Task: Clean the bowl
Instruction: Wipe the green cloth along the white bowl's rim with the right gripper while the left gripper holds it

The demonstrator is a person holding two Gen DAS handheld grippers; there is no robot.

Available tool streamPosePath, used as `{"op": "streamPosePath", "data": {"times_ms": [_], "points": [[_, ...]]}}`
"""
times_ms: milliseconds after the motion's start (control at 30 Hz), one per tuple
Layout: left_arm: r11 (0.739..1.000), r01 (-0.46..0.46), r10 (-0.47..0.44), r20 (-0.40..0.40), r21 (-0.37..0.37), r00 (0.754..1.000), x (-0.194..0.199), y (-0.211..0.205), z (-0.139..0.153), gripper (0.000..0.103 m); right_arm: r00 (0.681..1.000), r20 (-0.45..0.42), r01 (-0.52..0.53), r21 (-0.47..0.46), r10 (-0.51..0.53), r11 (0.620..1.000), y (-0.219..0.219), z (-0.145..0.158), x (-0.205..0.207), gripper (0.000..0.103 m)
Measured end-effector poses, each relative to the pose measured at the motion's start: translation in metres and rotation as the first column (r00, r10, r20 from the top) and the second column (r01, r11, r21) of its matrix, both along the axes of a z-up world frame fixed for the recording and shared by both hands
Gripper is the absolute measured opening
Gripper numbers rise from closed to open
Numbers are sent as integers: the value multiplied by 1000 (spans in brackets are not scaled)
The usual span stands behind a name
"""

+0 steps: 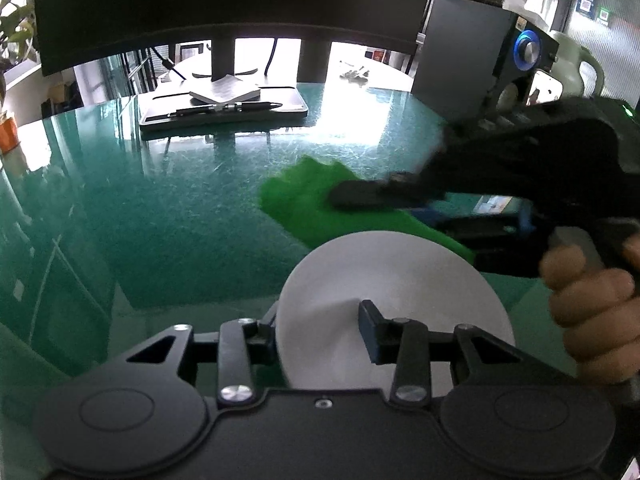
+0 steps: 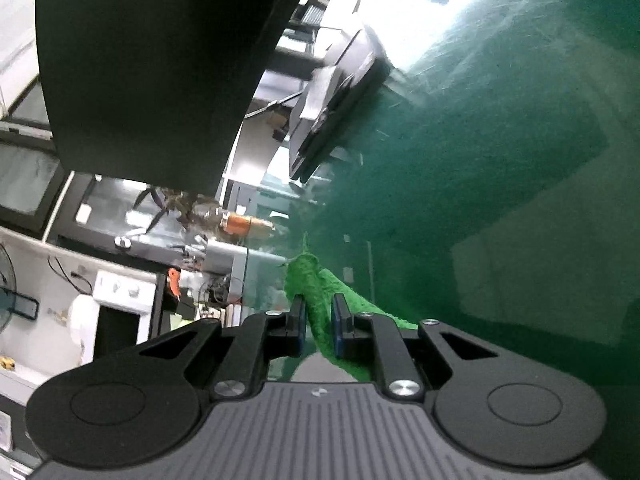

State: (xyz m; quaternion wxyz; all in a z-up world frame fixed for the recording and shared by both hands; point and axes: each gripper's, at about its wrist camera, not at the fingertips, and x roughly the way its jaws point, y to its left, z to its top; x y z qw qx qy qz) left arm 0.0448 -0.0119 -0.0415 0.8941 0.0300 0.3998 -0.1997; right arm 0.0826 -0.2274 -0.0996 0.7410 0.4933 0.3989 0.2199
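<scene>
A white bowl (image 1: pixel 384 280) is tilted above the green table, its rim clamped in my left gripper (image 1: pixel 320 316): one finger is behind the wall, and the other fingertip (image 1: pixel 370 320) lies on the near face. Just beyond the bowl's far edge, my right gripper (image 1: pixel 340 200) comes in from the right, blurred, held by a person's hand (image 1: pixel 592 304) and shut on a bright green cloth (image 1: pixel 308 200). In the right wrist view the cloth (image 2: pixel 316 296) is pinched between the pads of the right gripper (image 2: pixel 319 312) and sticks out ahead. A sliver of the bowl (image 2: pixel 316 368) shows below.
A glossy green table (image 1: pixel 160 220) spreads ahead. At the back stand a dark monitor (image 1: pixel 224 0), its base tray with a notebook (image 1: pixel 224 92) and a pen (image 1: pixel 228 109). A grey computer case (image 1: pixel 456 64) and a white jug (image 1: pixel 576 64) are at the back right.
</scene>
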Motion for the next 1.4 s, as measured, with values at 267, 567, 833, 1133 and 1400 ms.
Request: {"op": "streamPosePath", "data": {"times_ms": [267, 567, 833, 1133, 1400], "points": [[1000, 1, -1, 6, 8, 1000, -2, -1, 0, 39, 1000, -6, 13, -25, -14, 1000, -6, -1, -6, 15], [1000, 10, -10, 0, 9, 1000, -3, -1, 0, 42, 996, 72, -39, -79, 45, 996, 22, 15, 4, 15], [1000, 15, -15, 6, 18, 1000, -5, -4, 0, 42, 1000, 29, -10, -106, 13, 994, 7, 7, -1, 15], [1000, 19, -19, 2, 16, 1000, -6, -2, 1, 44, 997, 66, -24, -102, 31, 994, 13, 11, -1, 15], [1000, 13, -13, 2, 15, 1000, -5, -2, 0, 44, 999, 28, 30, -52, -29, 998, -9, -1, -19, 15]]}}
